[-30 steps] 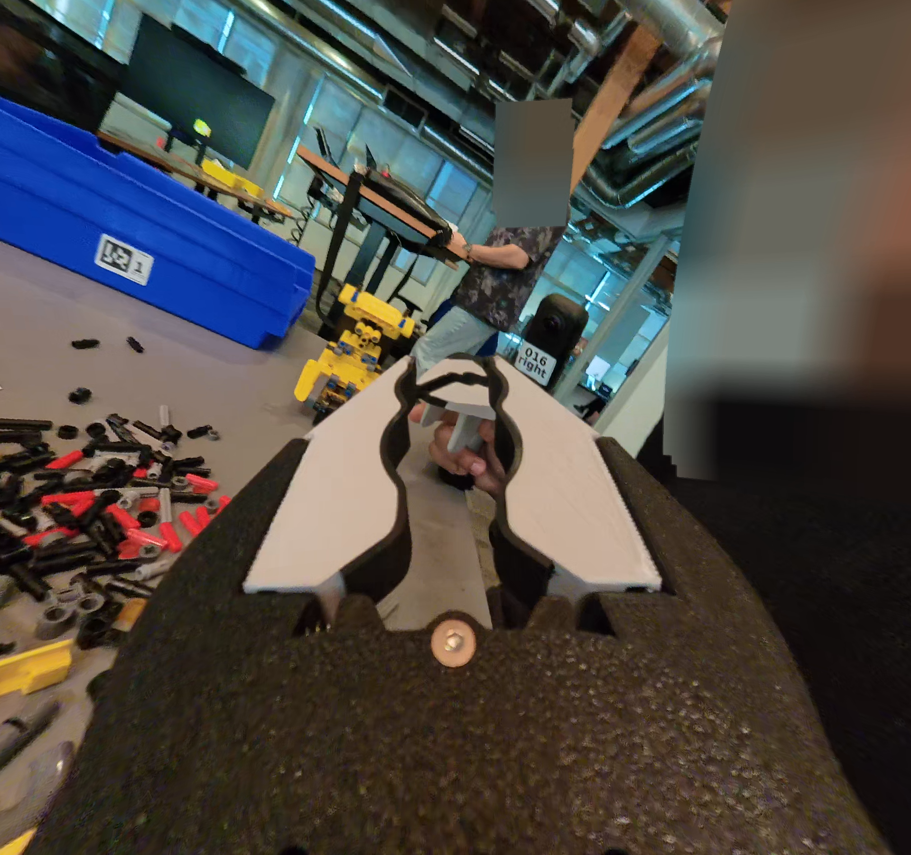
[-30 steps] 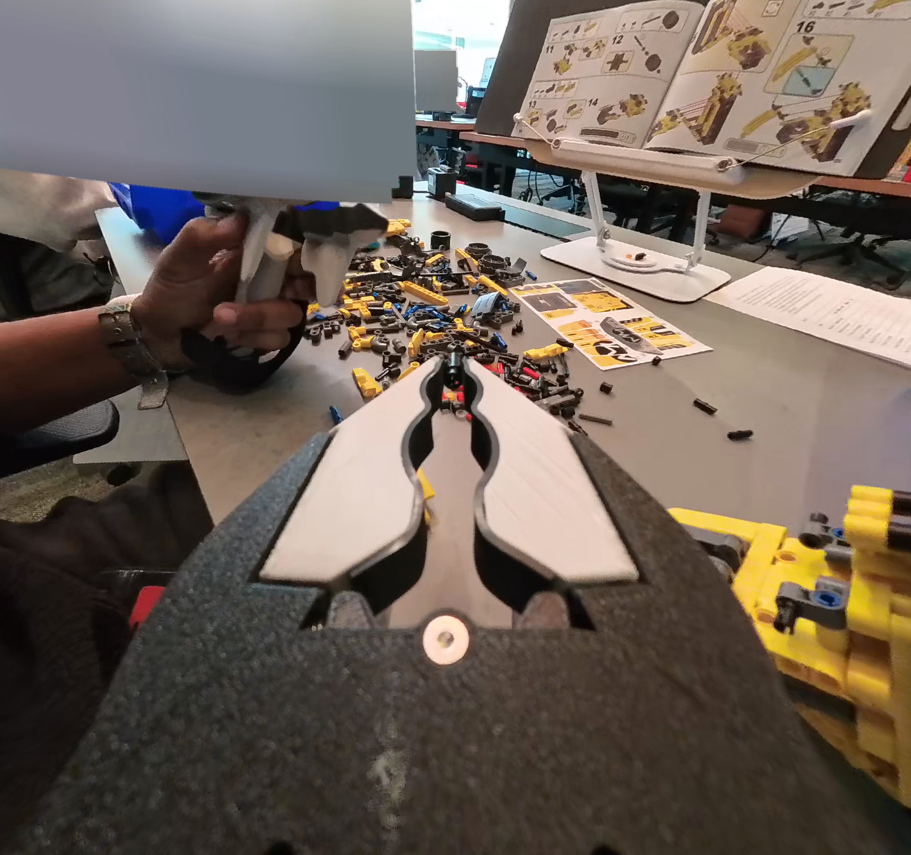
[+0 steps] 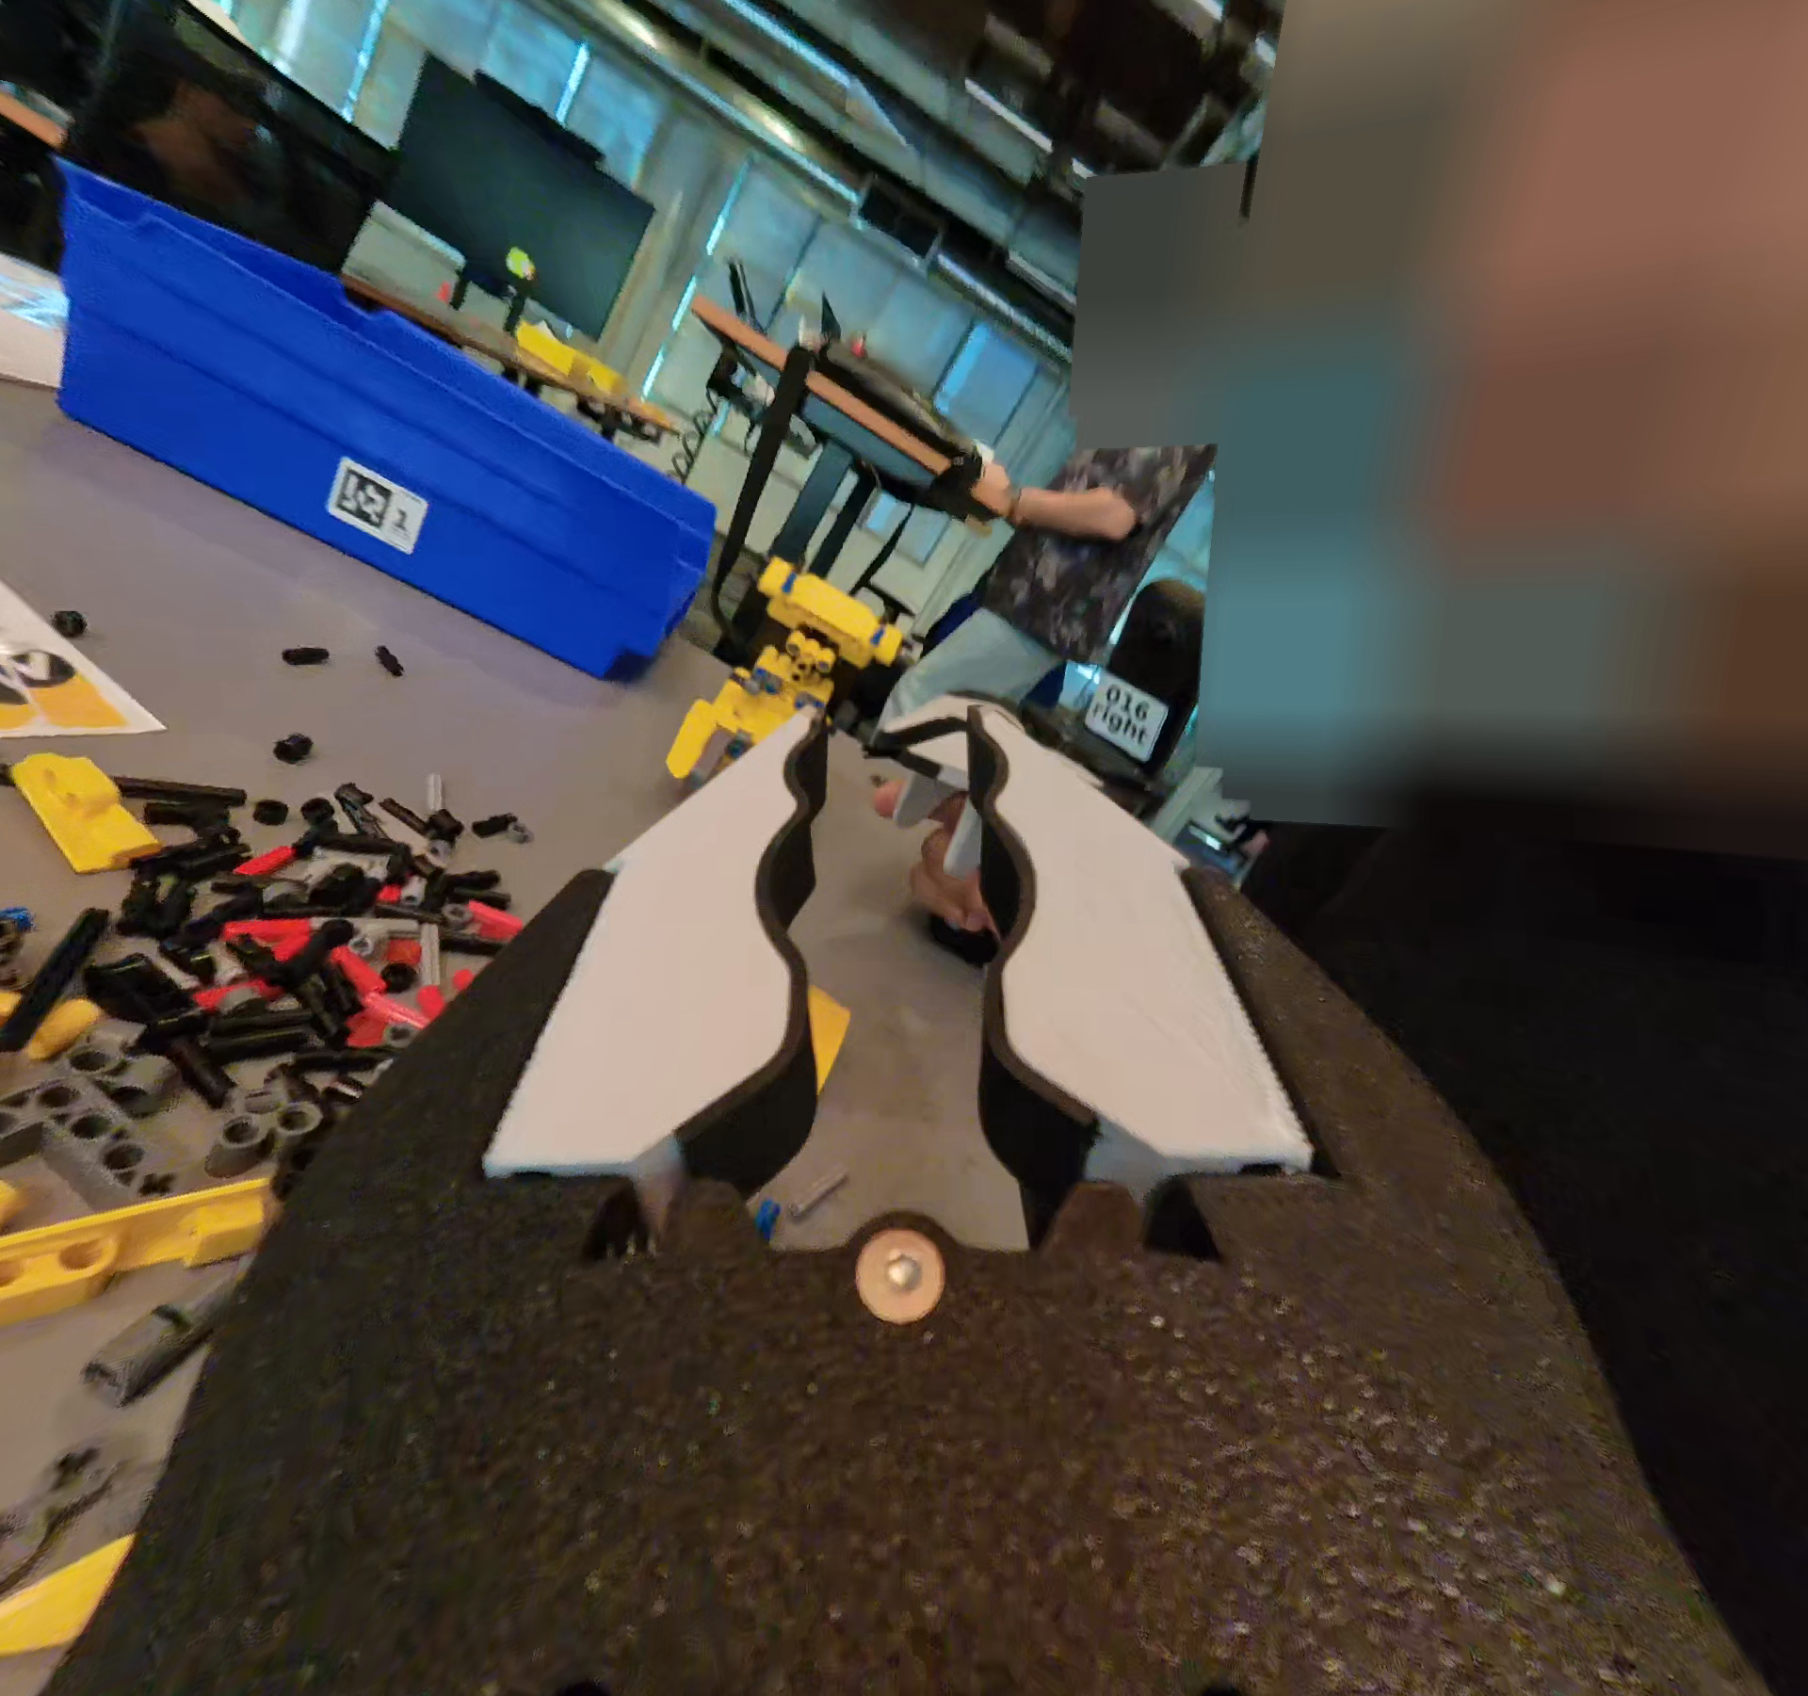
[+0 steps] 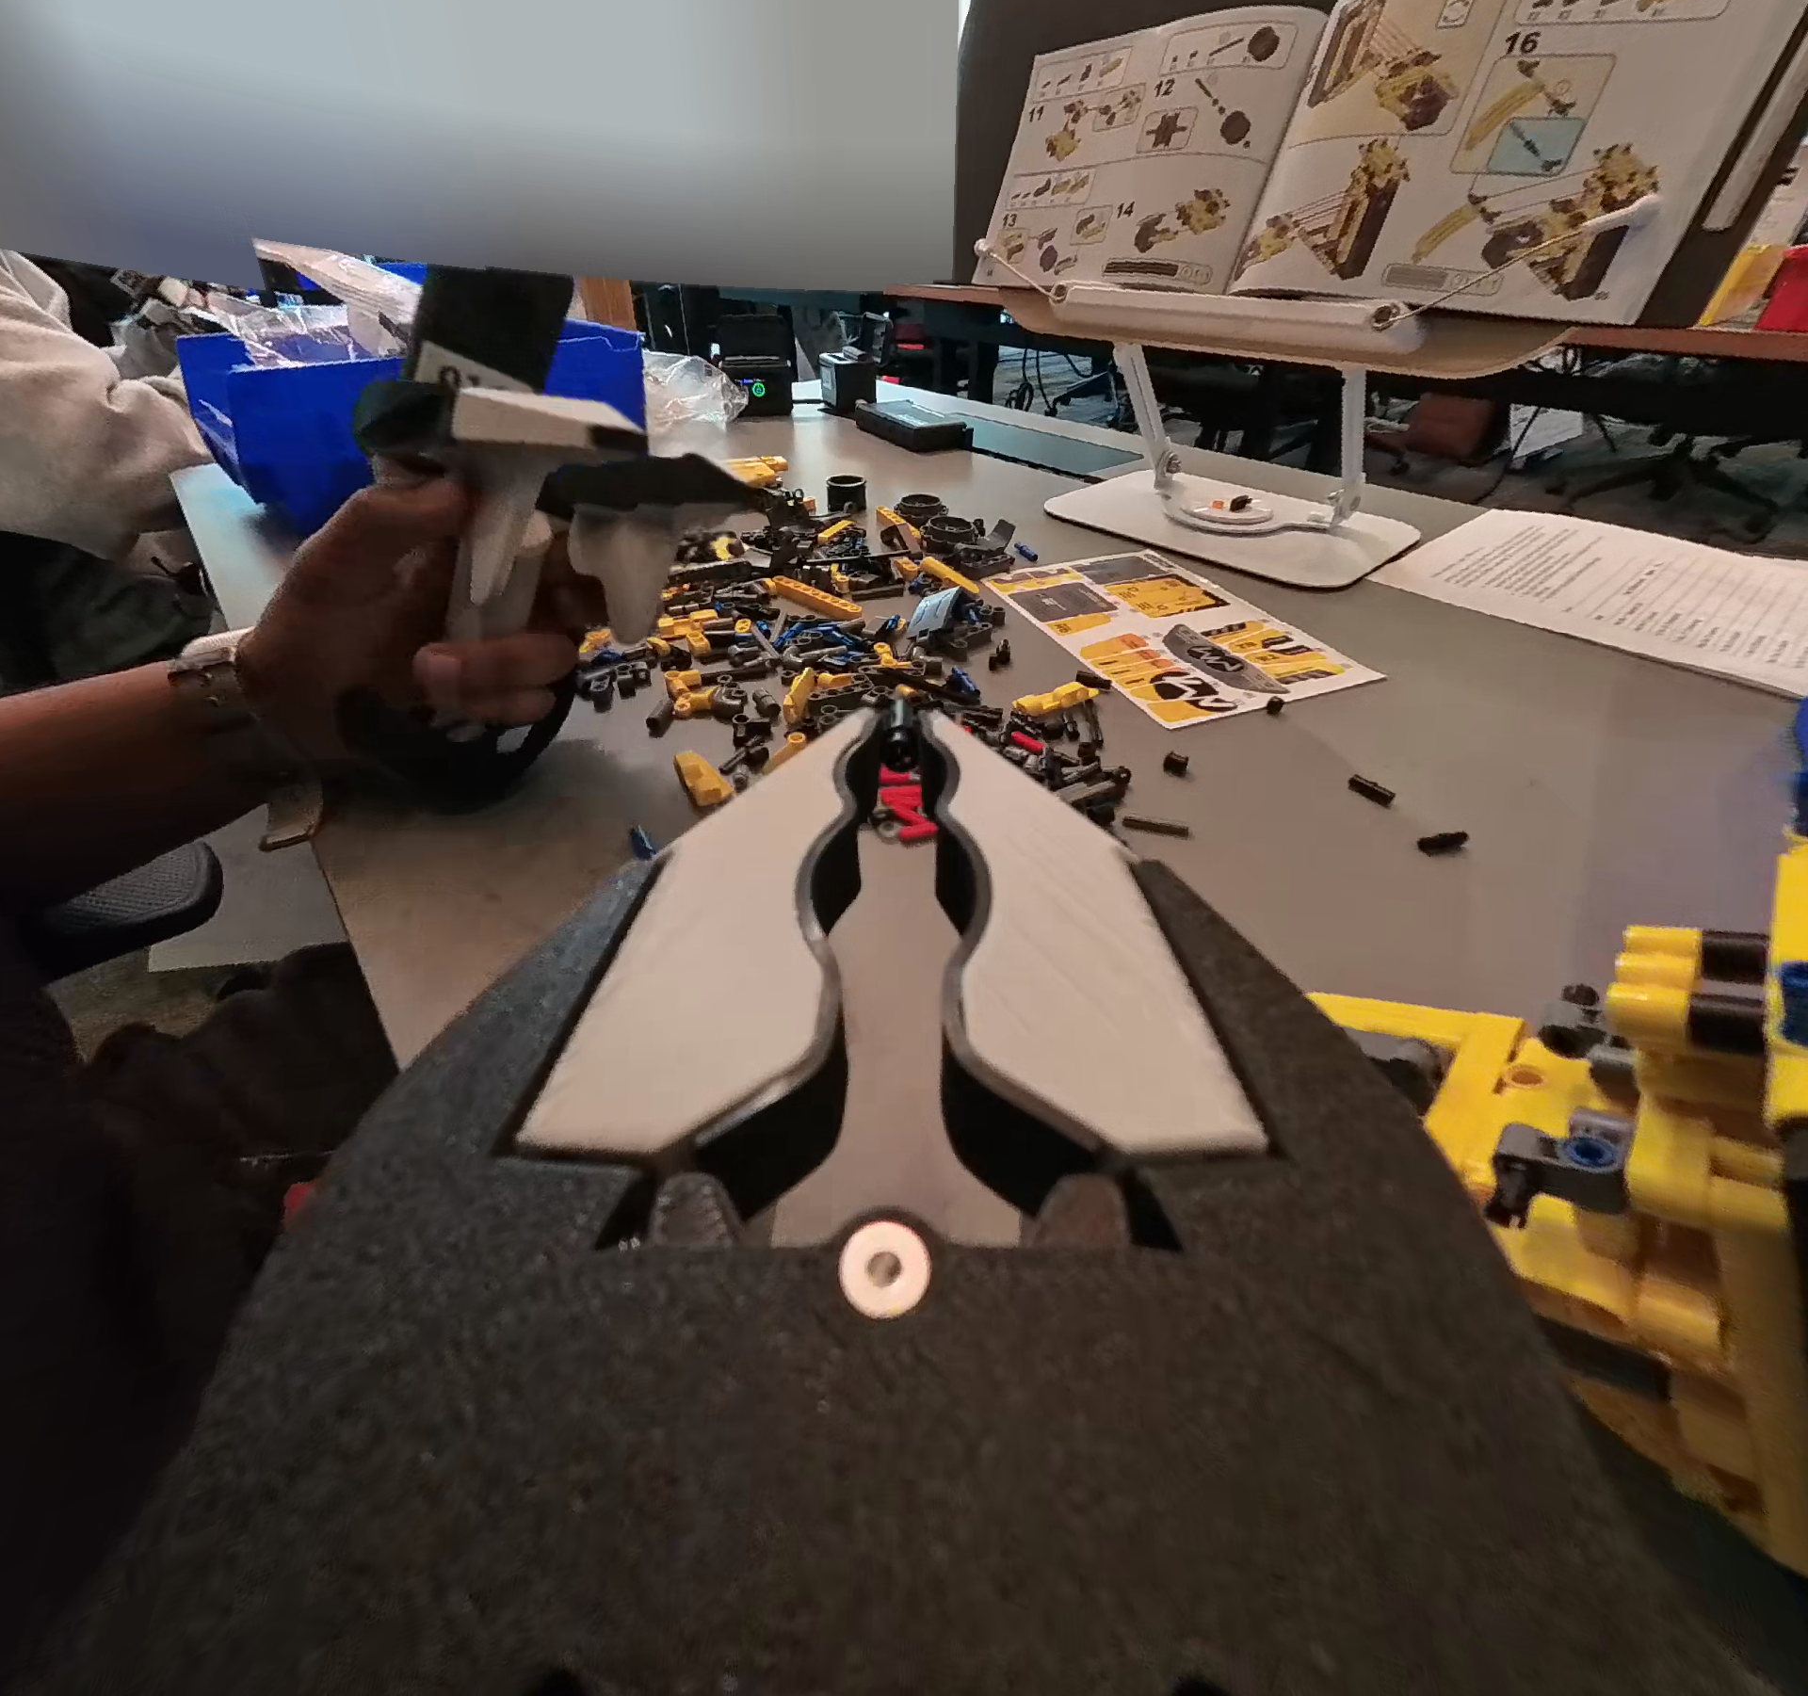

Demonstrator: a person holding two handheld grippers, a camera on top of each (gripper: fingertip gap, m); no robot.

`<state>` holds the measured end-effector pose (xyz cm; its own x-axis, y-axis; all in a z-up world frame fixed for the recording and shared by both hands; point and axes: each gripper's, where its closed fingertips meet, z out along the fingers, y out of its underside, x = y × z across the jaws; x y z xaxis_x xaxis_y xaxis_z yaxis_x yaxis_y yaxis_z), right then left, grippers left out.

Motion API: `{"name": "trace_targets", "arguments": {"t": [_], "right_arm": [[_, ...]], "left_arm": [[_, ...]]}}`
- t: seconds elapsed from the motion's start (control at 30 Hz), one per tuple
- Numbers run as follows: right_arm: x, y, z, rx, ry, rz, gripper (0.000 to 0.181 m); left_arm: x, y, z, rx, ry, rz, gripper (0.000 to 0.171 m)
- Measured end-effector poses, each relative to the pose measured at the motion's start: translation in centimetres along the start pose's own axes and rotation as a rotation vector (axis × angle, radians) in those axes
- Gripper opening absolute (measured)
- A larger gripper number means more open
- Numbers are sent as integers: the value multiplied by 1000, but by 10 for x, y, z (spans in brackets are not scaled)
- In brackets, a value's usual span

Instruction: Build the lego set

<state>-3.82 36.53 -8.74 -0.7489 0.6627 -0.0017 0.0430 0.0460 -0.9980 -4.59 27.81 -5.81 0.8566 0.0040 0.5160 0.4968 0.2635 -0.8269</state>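
My right gripper (image 4: 898,724) is shut on a small black pin (image 4: 898,737) and holds it above the near edge of a pile of loose black, yellow, red and blue parts (image 4: 832,632). A part-built yellow model (image 4: 1614,1160) stands at its right. My left gripper (image 3: 892,734) is open and empty, raised off the grey table (image 3: 293,720), pointing towards the yellow model (image 3: 783,671) and the right gripper (image 3: 939,768) behind it. The parts pile (image 3: 245,945) lies to its left. In the right wrist view a hand holds the left gripper (image 4: 548,475) beside the pile.
A blue bin (image 3: 342,416) stands at the table's far side. An open instruction booklet (image 4: 1370,133) rests on a white stand, with a sticker sheet (image 4: 1174,632) and a printed paper (image 4: 1614,592) before it. A person (image 3: 1076,553) stands at a desk behind. About 10 cm separates my left fingertips from my right.
The left wrist view has swung left, so bin, pile and model sit further right. The right gripper has edged forward, still shut on the black pin. Left jaws stay apart.
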Motion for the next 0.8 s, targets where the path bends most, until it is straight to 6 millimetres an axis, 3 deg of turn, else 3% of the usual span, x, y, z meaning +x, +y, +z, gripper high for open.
{"name": "trace_targets", "arguments": {"t": [0.1,0.3,0.8], "right_arm": [[0,2,4,-18,4,-24,4],[9,0,12,-7,-12,6,4],[16,-1,16,0,-14,33,4]], "left_arm": [[4,8,5,-42,42,-30,28],[0,-12,-8,89,117,-194,28],[4,-7,-7,63,93,-144,28]]}}
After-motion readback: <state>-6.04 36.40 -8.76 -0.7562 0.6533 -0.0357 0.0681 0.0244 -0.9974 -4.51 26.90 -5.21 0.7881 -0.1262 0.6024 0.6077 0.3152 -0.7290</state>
